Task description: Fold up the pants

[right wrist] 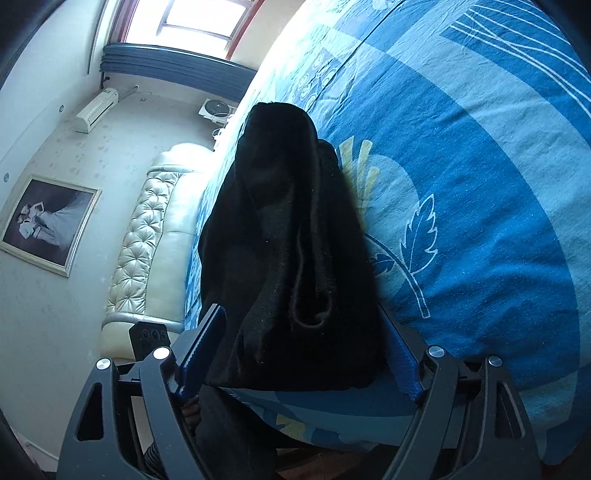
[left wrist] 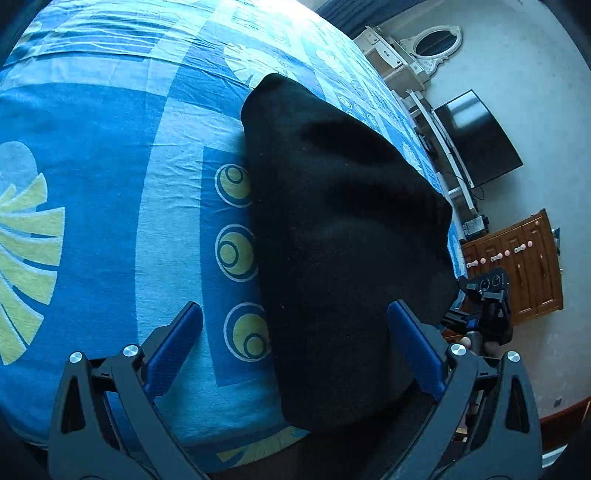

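Note:
The black pants (left wrist: 343,236) lie folded into a thick bundle on the blue patterned bed sheet (left wrist: 110,184), near the bed's edge. My left gripper (left wrist: 295,332) is open, its blue fingers (left wrist: 173,343) wide apart at the near end of the bundle; the right finger overlaps the cloth. In the right wrist view the pants (right wrist: 288,251) lie between the fingers of my right gripper (right wrist: 299,343), which is open with a finger on each side of the near end. The right gripper also shows in the left wrist view (left wrist: 484,306), beyond the pants.
The bed sheet (right wrist: 480,184) fills most of both views. A white tufted headboard (right wrist: 147,236), a framed photo (right wrist: 48,221) and a window (right wrist: 184,18) stand on one side. A television (left wrist: 476,136), a wooden cabinet (left wrist: 524,266) and a mirror (left wrist: 436,42) stand on the other.

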{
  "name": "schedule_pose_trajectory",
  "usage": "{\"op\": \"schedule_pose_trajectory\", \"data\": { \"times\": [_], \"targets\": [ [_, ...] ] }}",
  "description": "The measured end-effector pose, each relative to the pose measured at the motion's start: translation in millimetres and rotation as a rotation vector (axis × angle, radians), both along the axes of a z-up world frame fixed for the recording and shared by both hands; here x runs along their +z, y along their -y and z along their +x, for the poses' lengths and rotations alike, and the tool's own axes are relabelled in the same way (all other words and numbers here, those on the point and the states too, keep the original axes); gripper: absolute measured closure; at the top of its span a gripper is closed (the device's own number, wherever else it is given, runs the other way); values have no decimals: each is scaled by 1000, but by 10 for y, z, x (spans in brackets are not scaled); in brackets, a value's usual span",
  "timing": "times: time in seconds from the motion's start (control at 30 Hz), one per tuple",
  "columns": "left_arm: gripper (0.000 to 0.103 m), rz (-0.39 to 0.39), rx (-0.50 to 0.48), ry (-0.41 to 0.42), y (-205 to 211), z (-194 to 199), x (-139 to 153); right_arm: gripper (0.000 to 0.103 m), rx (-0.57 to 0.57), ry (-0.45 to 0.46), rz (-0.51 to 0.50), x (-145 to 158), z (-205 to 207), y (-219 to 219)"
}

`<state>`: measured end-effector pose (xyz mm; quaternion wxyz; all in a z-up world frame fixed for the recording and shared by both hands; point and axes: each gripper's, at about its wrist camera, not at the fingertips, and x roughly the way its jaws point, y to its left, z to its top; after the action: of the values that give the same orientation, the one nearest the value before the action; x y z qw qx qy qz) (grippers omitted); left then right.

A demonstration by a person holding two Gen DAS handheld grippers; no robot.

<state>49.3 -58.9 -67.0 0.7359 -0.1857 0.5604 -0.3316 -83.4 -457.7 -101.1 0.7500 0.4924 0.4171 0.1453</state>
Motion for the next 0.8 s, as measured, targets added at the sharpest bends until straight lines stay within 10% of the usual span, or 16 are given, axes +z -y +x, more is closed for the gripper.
{"op": "schedule_pose_trajectory", "data": {
  "times": [0.2, 0.27, 0.37, 0.8],
  "targets": [
    [4, -89, -45, -46, 208, 68, -146, 22, 4, 9, -14, -45, 0, -4],
    [37, -16, -74, -1, 331, 56, -134, 25, 16, 15, -47, -34, 40, -63],
    [54, 23, -108, 9, 428, 26, -109, 48, 56, -17, -111, -36, 117, -169],
    [63, 144, -87, 93, 237, -4, 116, 56, 79, -7, -92, -4, 272, -477]
  ]
}}
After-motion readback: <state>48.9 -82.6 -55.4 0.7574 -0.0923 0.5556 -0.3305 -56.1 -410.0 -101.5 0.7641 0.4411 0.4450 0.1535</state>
